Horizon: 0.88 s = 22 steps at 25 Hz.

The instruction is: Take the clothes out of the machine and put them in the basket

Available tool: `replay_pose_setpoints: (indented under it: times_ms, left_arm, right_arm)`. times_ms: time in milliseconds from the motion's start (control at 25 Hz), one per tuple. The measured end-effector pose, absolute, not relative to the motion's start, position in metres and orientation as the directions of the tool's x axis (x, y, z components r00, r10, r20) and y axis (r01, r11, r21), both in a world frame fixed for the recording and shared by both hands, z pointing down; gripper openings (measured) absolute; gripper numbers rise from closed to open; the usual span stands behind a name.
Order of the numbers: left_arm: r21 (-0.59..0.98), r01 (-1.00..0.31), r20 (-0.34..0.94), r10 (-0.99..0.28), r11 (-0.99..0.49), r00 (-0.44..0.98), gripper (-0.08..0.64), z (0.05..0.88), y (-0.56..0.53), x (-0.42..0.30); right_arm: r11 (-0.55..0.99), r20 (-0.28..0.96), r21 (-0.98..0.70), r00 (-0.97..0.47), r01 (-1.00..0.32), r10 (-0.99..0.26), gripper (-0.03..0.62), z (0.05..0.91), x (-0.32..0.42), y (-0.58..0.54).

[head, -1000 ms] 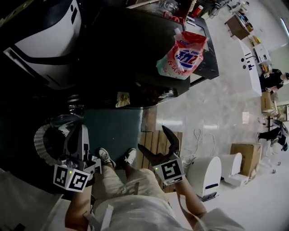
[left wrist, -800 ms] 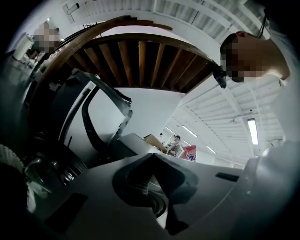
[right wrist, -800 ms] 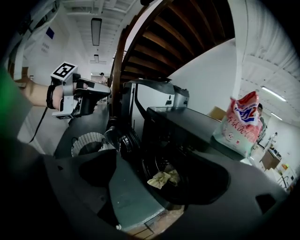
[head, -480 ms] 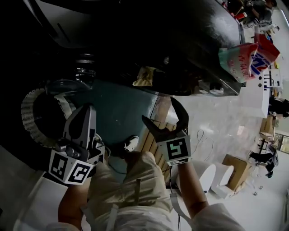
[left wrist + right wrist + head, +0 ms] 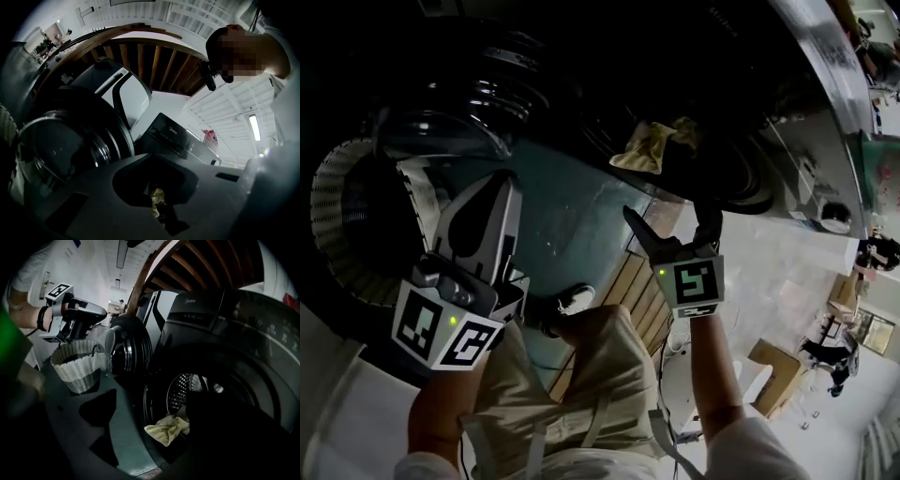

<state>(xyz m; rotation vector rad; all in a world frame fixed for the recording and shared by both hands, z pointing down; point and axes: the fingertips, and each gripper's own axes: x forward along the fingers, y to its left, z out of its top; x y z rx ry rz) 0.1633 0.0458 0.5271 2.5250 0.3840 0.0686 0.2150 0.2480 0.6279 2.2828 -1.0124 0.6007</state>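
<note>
Right gripper, jaws apart, empty, cloth ahead in drum; left gripper, jaws together, basket beside.

Laundry corner of a big open hall, front-load washing machine, ribbed basket, ceiling strip light

The washing machine stands on the floor with its door swung open to the left. The basket stands on the floor further left, just beside the door, so the door is between the basket and the drum opening. A cloth lies over the lower edge of this opening, partly inside the drum. The right hand-held gripper is in front of the opening, near the cloth but apart from it. The left hand-held gripper is near the basket. The person's shoe is on the floor between the two, and wooden boards lie to its right.
</note>
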Motion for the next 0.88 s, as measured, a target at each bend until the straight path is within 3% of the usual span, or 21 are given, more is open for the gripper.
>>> replay_pose_setpoints:
  times_ms: [320, 680, 880]
  left_arm:
    - [0.519, 0.451, -0.088, 0.479, -0.727, 0.873, 0.014, 0.618, 0.113, 0.198]
    - [0.563, 0.531, -0.152, 0.552, -0.634, 0.82, 0.014, 0.741, 0.171, 0.245]
    - [0.569, 0.556, -0.202, 0.553, -0.606, 0.808, 0.014, 0.797, 0.178, 0.259]
  right_arm:
    - [-0.555, 0.519, 0.424, 0.695, -0.715, -0.498, 0.456, 0.704, 0.28, 0.267]
    - [-0.509, 0.448, 0.604, 0.79, -0.613, -0.419, 0.456, 0.775, 0.351, 0.323]
    - [-0.49, 0.403, 0.64, 0.802, -0.592, -0.442, 0.456, 0.814, 0.391, 0.339]
